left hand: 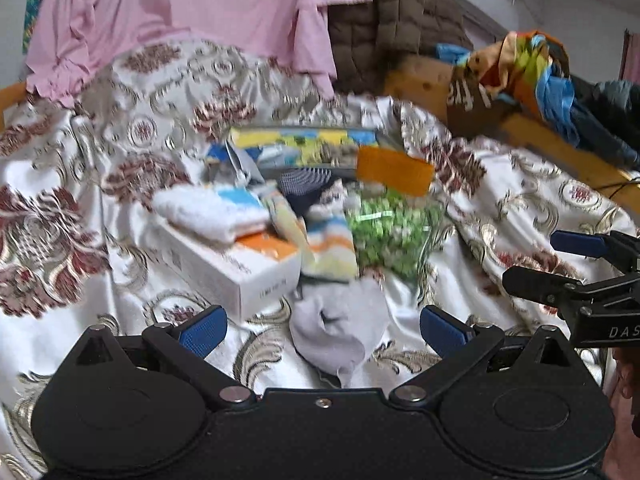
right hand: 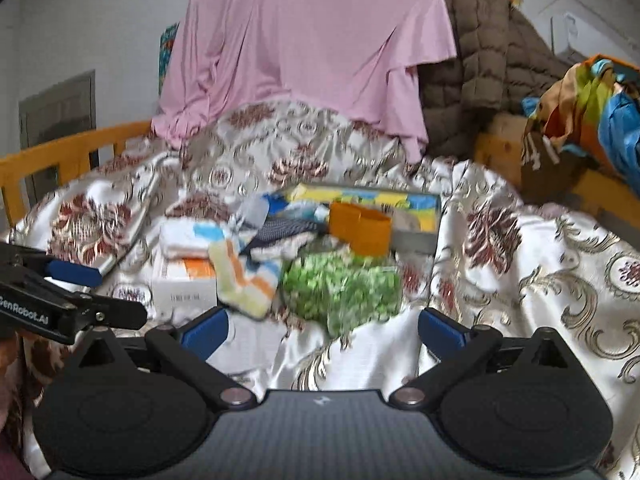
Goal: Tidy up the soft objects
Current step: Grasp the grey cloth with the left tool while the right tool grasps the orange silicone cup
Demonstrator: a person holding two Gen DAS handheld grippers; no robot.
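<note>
A heap of soft things lies on the patterned bedspread (left hand: 520, 208): a grey sock (left hand: 340, 328) nearest, a striped sock (left hand: 332, 244) (right hand: 248, 280), a white towel (left hand: 212, 212) (right hand: 188, 236), a dark striped sock (left hand: 308, 188) and a green-patterned bag (left hand: 392, 236) (right hand: 344, 288). My left gripper (left hand: 320, 328) is open and empty, its fingers either side of the grey sock and just short of it. My right gripper (right hand: 322, 328) is open and empty in front of the green bag; it also shows in the left wrist view (left hand: 560, 264).
A white box (left hand: 236, 272) lies under the towel. An orange container (right hand: 360, 232) and a colourful flat box (right hand: 380, 204) sit behind the heap. A pink cloth (right hand: 312, 48) and brown quilt (right hand: 488, 64) hang behind. Wooden bed rails (right hand: 60, 160) border both sides.
</note>
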